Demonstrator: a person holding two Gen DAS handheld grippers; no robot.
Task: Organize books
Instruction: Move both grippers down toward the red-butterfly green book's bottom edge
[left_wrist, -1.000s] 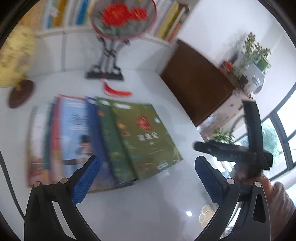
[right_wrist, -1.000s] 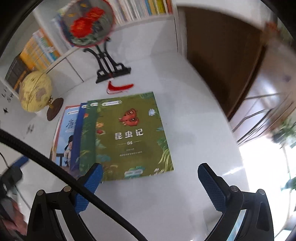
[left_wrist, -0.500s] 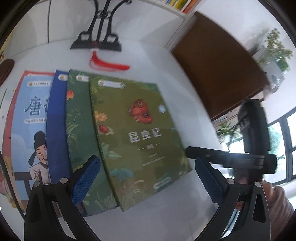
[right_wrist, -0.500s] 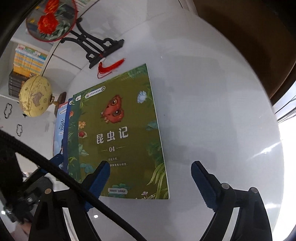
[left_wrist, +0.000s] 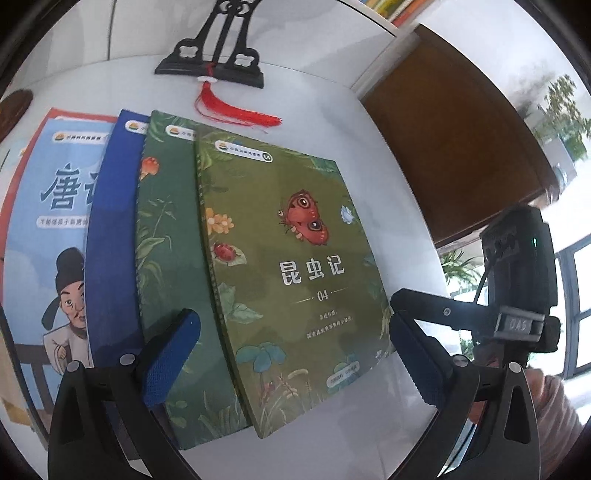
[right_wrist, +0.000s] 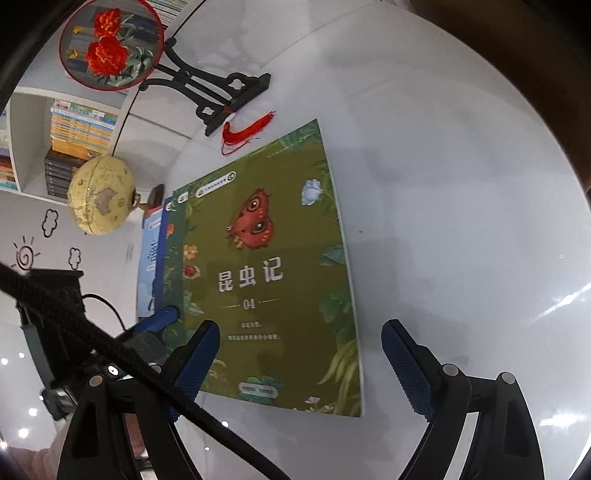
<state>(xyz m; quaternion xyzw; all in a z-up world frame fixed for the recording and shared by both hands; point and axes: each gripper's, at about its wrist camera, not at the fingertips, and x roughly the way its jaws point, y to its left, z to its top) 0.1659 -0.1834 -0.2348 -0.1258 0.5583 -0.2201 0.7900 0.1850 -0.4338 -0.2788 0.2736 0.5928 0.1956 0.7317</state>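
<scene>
Both black two-finger grippers with blue ribbed pads have come down low over the fanned books: the left gripper (left_wrist: 291, 350) and the right gripper (right_wrist: 297, 363) each hang with jaws apart and nothing between the pads. Compared with 1 second ago, the right jaws have narrowed a little and the covers loom much larger. On the glossy white tabletop (right_wrist: 461, 192) lie 4 overlapping flat books. Topmost is the olive-green paperback with the red moth (left_wrist: 291, 266), then a darker green leafy book (left_wrist: 166, 236), a plain blue book (left_wrist: 110, 221) and a pale blue book with a cartoon scholar (left_wrist: 48, 229). Nothing is gripped yet; likely the topmost book goes first.
</scene>
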